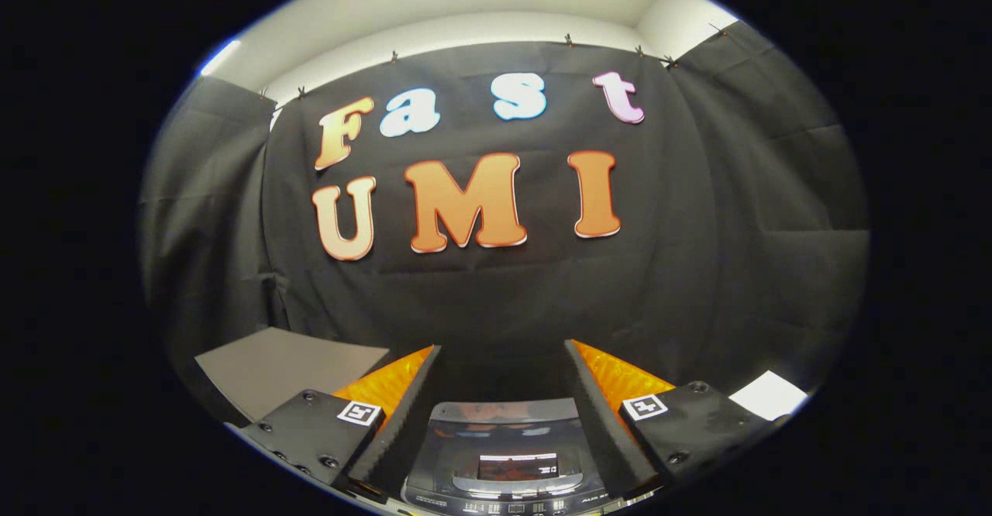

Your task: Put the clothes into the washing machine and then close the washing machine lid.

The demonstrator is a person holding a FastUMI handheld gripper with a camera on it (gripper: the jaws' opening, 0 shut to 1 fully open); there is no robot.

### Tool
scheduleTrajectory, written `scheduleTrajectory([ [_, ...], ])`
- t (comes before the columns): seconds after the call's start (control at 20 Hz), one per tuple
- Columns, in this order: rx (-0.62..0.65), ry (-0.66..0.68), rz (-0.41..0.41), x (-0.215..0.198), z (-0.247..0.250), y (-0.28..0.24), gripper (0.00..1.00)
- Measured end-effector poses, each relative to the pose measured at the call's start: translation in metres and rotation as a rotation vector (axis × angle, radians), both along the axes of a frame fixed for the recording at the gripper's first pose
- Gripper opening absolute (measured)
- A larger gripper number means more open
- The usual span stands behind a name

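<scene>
The tongs (502, 361) point level toward the booth's black cloth wall (697, 229), their fingers (403, 415) spread wide with nothing between them. Low in the frame, in the gap between the fingers, sits the washing machine (504, 462), its dark glossy lid (508, 423) down flat. A grey bench (279, 365) lies at lower left, beyond the left finger.

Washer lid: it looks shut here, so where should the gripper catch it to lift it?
A guess: the lid lies flat and closed between the open gripper's fingers. Come from above and hook the near front edge by the control panel. No handle is clear.
</scene>
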State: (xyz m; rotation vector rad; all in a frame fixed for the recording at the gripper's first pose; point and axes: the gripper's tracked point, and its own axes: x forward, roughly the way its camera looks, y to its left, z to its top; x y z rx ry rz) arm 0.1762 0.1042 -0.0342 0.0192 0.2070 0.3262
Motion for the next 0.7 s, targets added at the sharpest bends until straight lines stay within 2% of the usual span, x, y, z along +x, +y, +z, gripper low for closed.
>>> scheduleTrajectory([
  [0.35, 0.027, -0.085, 0.047, -0.050, 0.092, -0.024, 0.98],
  [0.7, -0.089, -0.149, 0.046, -0.080, 0.129, -0.032, 0.98],
])
